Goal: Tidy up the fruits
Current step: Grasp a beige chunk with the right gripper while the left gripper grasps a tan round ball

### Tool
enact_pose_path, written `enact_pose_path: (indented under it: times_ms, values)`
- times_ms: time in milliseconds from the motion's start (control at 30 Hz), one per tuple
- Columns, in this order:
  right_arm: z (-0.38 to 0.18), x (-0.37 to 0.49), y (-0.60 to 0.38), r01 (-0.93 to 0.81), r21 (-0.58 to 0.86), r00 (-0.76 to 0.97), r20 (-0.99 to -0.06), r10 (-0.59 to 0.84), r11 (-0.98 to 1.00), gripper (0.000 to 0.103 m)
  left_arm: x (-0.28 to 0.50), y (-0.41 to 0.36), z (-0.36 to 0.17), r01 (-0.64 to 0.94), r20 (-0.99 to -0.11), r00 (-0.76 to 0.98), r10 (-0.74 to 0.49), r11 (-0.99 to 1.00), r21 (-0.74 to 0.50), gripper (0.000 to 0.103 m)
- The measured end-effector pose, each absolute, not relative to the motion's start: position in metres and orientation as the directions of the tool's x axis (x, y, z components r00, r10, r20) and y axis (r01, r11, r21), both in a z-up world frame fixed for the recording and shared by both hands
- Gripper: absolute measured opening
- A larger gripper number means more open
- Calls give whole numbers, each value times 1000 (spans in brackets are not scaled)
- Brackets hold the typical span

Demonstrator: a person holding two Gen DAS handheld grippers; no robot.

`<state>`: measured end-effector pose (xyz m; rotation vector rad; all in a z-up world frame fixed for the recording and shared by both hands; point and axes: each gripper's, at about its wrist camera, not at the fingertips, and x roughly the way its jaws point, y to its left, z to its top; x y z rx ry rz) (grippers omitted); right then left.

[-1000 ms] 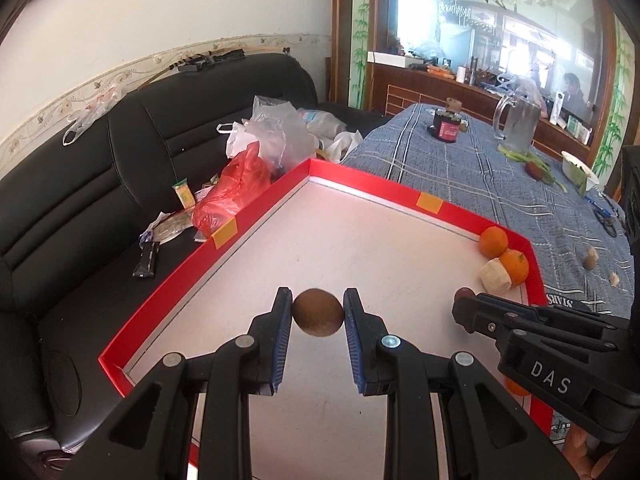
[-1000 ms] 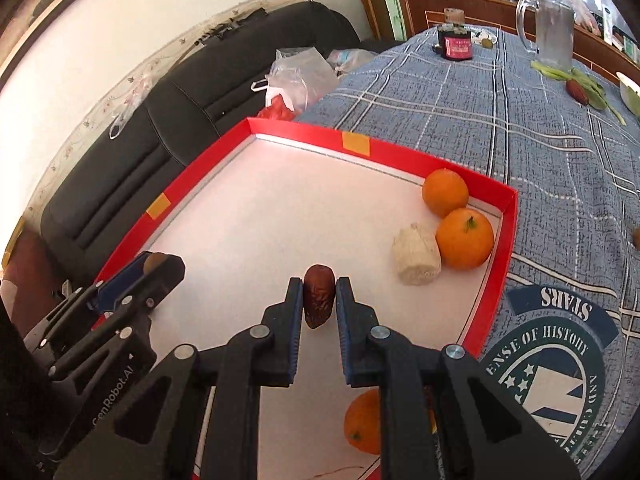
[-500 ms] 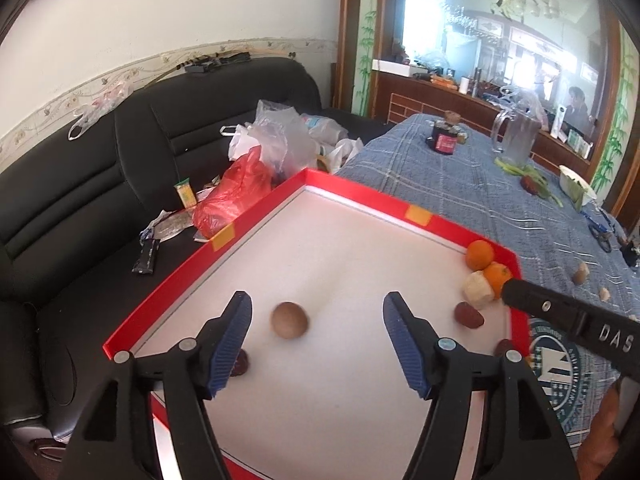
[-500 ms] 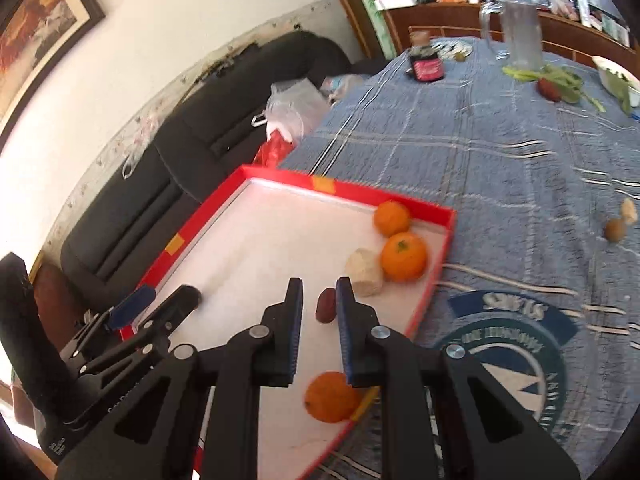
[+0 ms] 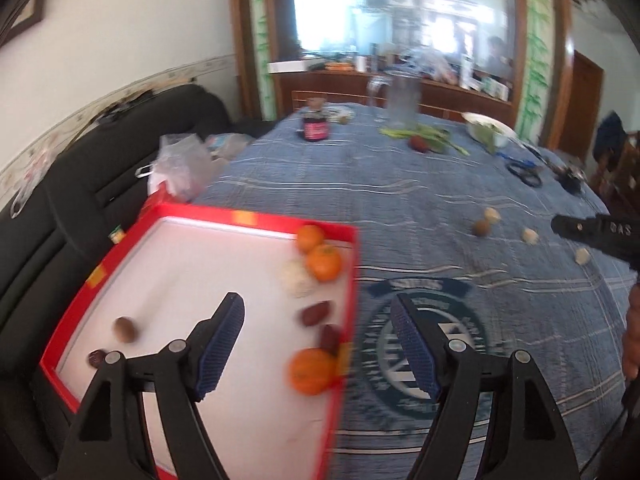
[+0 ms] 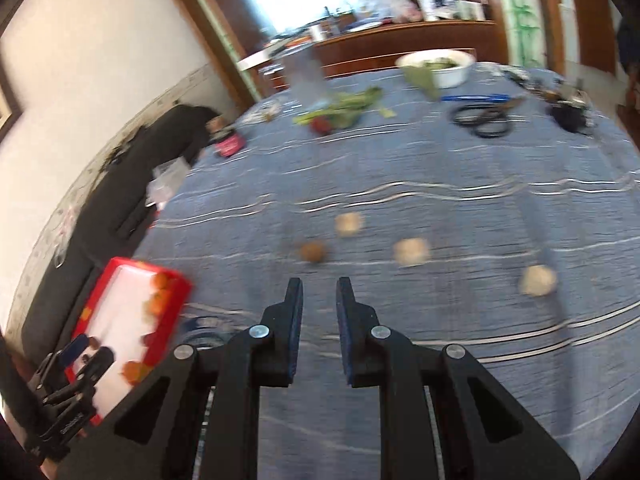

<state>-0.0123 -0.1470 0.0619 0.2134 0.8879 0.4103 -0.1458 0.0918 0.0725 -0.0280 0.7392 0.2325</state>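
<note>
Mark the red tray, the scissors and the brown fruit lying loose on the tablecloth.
red tray (image 5: 256, 222), left wrist view, far rim.
scissors (image 6: 482, 118), right wrist view, black handles.
brown fruit (image 6: 313, 251), right wrist view, its middle.

Both my views are bright with daylight pouring through the window (image 5: 360, 12) at the far end, which blows out to white glare. Motion blur smears everything beyond my tools: the fruit on the tablecloth (image 6: 400, 200) is soft, worse in my right view. Fisheye distortion bends the walls, and the 4 corners fall into black vignette.
</note>
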Motion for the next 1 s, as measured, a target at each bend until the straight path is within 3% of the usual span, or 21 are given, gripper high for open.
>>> enact_pose_path:
  times_ms: [133,267,567,1000]
  values:
    - [49,14,-209,-168,354,561,-733,385,920,18,-125,44,77,-99,-669,728,151,988,115,76]
    - [27,31,-260,-98,458,551,-714,432,883,18,-101,5,80,19,-674,736,70,992,124,76]
    - [23,36,-283,-71,536,548,-684,482,841,18,-34,-53,61,169,-693,720,-10,972,162,76]
    - [16,39,-284,-62,470,520,-738,430,881,19,7,-91,31,332,-762,634,-131,936,116,75]
